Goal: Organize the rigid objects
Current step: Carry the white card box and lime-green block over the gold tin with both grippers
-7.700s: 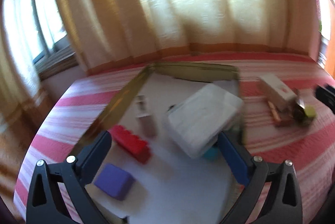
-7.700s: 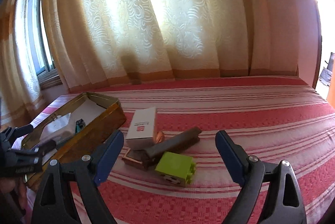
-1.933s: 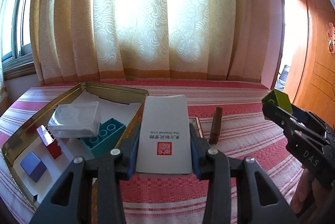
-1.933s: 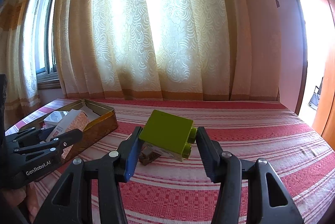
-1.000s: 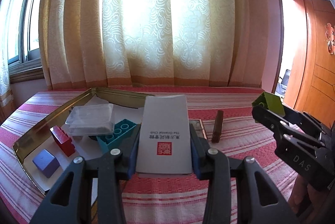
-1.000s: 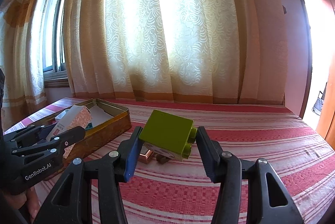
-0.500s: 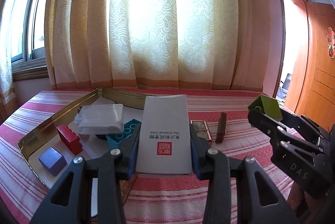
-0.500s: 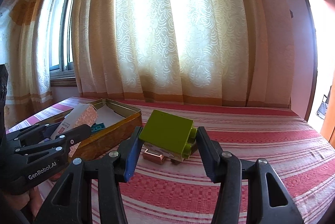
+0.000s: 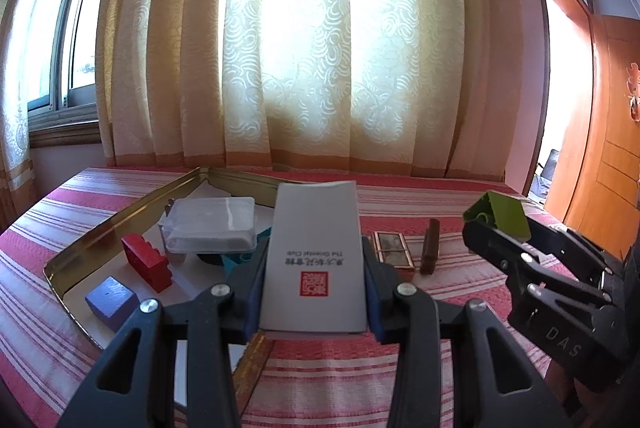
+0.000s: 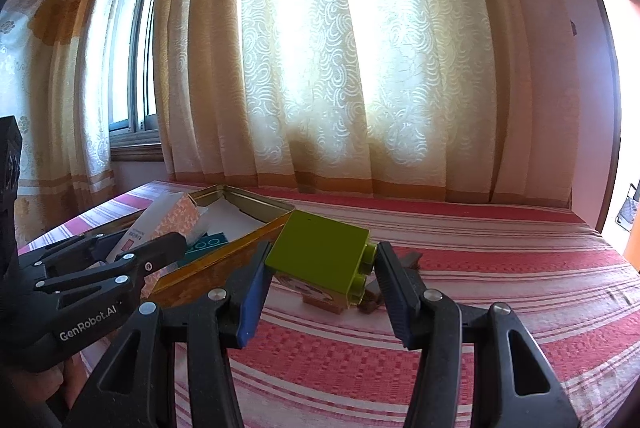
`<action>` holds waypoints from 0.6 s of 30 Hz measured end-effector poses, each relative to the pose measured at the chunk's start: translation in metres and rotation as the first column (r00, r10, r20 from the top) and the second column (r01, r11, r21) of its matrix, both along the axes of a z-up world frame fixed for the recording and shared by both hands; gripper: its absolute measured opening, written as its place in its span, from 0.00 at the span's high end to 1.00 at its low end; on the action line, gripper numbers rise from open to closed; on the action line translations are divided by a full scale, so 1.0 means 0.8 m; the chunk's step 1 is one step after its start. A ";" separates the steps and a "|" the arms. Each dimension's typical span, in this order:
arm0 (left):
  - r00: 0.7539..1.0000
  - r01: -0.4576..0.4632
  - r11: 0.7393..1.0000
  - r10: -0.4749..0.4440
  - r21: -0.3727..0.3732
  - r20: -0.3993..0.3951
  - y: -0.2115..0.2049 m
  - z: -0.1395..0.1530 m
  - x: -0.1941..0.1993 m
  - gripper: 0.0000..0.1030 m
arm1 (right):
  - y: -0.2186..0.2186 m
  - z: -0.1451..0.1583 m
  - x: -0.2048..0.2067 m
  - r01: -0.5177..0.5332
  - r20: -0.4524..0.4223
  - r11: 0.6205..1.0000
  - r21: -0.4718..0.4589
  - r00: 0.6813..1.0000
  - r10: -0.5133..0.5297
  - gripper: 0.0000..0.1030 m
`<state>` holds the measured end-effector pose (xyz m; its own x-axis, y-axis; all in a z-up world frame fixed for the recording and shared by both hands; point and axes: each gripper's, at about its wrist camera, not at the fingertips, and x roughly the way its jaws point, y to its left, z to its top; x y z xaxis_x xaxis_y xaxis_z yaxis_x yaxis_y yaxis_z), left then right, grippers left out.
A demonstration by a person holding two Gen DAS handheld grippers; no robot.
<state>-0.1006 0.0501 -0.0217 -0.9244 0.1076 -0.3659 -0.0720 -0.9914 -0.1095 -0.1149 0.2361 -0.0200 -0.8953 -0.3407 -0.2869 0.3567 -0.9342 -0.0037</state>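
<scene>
Between the blue pads of the left gripper [image 9: 313, 282] a white box [image 9: 316, 260] with a red seal is clamped, held upright above the near corner of the gold tin [image 9: 120, 218]. Left of those jaws, inside the tin, a purple cube [image 9: 110, 302], a red brick [image 9: 146, 262], a clear plastic case [image 9: 212, 224] and a teal brick [image 9: 240, 260] are seen on a white lining. Just right of the jaws, on the striped red bedspread [image 9: 460, 288], a small copper-framed tin [image 9: 392, 250] and a dark brown bar [image 9: 431, 246] lie side by side, outside the gold tin.

Further right, the right gripper [image 10: 320, 282] is closed on a green brick [image 10: 320, 256], its studs turned toward the right finger; the brick is carried clear of the bedspread, just right of the tin's rim. Patterned cream curtains [image 10: 340, 68] are hung across the window behind. Beyond the right jaws the bedspread stretches unobstructed to its far edge.
</scene>
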 end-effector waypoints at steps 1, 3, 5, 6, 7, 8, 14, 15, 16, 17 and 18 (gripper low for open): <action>1.000 -0.001 1.000 0.001 0.003 -0.002 -0.002 0.000 0.001 0.61 | -0.002 0.000 0.000 -0.004 0.000 1.000 0.000 1.000 0.004 0.47; 1.000 -0.003 1.000 0.003 0.007 -0.005 -0.005 0.000 0.002 0.61 | -0.005 -0.001 0.001 -0.009 0.001 1.000 0.000 1.000 0.009 0.47; 1.000 -0.008 1.000 0.008 0.010 -0.012 -0.008 0.000 0.004 0.61 | -0.008 -0.001 0.002 -0.014 0.001 1.000 0.004 1.000 0.014 0.47; 1.000 -0.010 1.000 0.010 0.010 -0.015 -0.009 0.001 0.005 0.61 | -0.009 -0.001 0.002 -0.016 0.001 1.000 0.004 1.000 0.016 0.47; 1.000 -0.012 1.000 0.012 0.010 -0.018 -0.010 0.001 0.006 0.61 | -0.011 -0.001 0.003 -0.018 0.000 1.000 0.006 1.000 0.018 0.47; 1.000 -0.013 1.000 0.013 0.010 -0.020 -0.011 0.001 0.007 0.61 | -0.013 -0.001 0.003 -0.020 0.000 1.000 0.008 1.000 0.020 0.47; 0.999 -0.022 1.000 0.022 0.014 -0.032 -0.018 0.002 0.013 0.61 | -0.021 -0.002 0.006 -0.034 0.002 0.999 0.010 0.999 0.034 0.47; 0.999 -0.023 1.000 0.024 0.014 -0.033 -0.020 0.002 0.013 0.61 | -0.023 -0.002 0.007 -0.039 0.004 0.999 0.010 0.999 0.039 0.47; 0.999 -0.026 1.000 0.026 0.015 -0.032 -0.022 0.002 0.014 0.61 | -0.025 -0.002 0.006 -0.043 0.006 0.999 0.010 0.999 0.042 0.47; 0.999 -0.029 0.999 0.029 0.018 -0.032 -0.024 0.002 0.014 0.61 | -0.027 -0.003 0.006 -0.049 0.010 0.999 0.011 0.999 0.049 0.47; 0.999 -0.030 0.999 0.031 0.020 -0.032 -0.026 0.002 0.014 0.61 | -0.028 -0.003 0.005 -0.052 0.012 0.999 0.011 0.999 0.052 0.47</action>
<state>-0.0892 0.0291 -0.0199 -0.9388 0.0861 -0.3335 -0.0456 -0.9908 -0.1273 -0.1105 0.2135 -0.0221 -0.8729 -0.3834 -0.3017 0.4049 -0.9143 -0.0096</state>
